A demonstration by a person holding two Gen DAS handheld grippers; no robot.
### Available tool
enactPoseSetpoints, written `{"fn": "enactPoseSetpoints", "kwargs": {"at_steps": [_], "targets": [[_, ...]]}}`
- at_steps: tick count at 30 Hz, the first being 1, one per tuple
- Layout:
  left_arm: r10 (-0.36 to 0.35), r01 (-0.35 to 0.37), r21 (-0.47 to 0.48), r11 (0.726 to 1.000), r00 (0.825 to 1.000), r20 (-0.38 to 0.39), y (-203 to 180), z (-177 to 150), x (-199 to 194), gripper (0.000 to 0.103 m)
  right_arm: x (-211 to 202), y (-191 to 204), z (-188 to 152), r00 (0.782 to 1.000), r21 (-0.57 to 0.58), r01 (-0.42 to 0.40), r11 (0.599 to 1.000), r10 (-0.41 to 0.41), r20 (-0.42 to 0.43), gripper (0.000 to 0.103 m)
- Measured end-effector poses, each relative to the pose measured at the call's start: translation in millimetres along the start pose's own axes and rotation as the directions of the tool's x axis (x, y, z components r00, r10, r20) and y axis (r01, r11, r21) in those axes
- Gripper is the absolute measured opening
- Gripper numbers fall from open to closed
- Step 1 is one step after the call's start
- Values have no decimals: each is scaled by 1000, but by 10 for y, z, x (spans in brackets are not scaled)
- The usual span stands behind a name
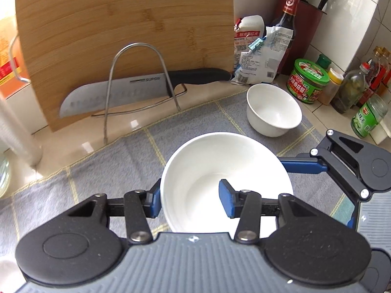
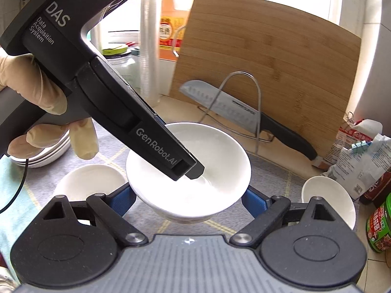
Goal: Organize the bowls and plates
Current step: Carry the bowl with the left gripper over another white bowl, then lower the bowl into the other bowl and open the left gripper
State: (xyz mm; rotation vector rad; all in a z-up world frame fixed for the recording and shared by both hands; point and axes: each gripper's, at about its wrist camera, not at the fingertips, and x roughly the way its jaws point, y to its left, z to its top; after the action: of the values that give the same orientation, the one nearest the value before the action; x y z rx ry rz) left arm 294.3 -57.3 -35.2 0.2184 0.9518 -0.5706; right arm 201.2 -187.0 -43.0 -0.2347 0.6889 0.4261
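With its blue pads astride the near wall of the large white bowl (image 1: 227, 183), one inside and one outside, the left gripper (image 1: 193, 201) pinches the rim, probably to carry it for stacking. The right gripper (image 2: 189, 201) stands open around the bowl's base above the grey mat (image 1: 97, 183) on the worktop, seemingly steadying it; a smaller bowl (image 1: 273, 109) waits beyond.

The large bowl (image 1: 227, 183) sits on the mat (image 1: 97, 183); a small bowl (image 1: 273, 109) stands behind it toward the mat's right rear corner; the knife (image 1: 136, 90) rests in the rack (image 1: 144, 83) behind the mat's rear edge, before the cutting board (image 1: 122, 36); jars (image 1: 308, 83) stand right of the small bowl.
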Motion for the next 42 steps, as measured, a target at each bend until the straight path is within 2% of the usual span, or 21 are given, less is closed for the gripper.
{"fn": "enactPoseSetpoints", "kwargs": {"at_steps": [13,22,28,42], "targets": [[80,-79,-97,992,997,11,153,-554,-454,46,-124,534,22,994,-75,-111,991,111,-4,95],[102,-101,-145,984,995,4,312,-832,-449,46,-4,770,-15,986,-95,-169,981,169,-9,95],[101,-102,-144,984,995,-14,342,-927,-361,46,98,848,-87,984,-97,-177,979,175,-31,95],[116,-116,-102,988,993,-3,348,-949,-294,46,129,876,-141,984,-89,-176,980,173,-39,95]]}}
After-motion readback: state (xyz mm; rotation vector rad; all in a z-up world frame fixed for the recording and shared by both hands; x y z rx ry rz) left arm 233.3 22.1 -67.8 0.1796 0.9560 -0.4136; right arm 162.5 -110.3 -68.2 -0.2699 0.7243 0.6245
